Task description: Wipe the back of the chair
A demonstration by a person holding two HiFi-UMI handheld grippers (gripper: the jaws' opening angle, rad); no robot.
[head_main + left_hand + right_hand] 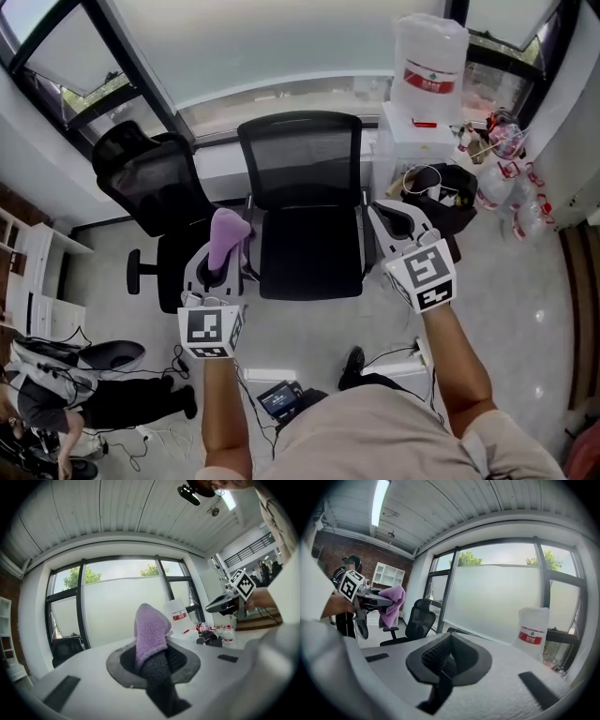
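Observation:
A black mesh office chair (300, 173) faces me in the head view, its back toward the window and its seat (309, 251) between my two grippers. My left gripper (223, 264) is shut on a purple cloth (229, 234), held beside the seat's left armrest. In the left gripper view the cloth (150, 630) stands up out of the shut jaws. My right gripper (384, 216) hovers by the right armrest. In the right gripper view its jaws are shut with nothing between them (447, 660). Neither gripper touches the chair back.
A second black chair (155, 183) stands close on the left. To the right are a water jug (429, 61) on a white dispenser, a black bin (441, 195) and several bottles (511, 178). A person (56, 394) crouches at lower left; cables and a small device (279, 398) lie on the floor.

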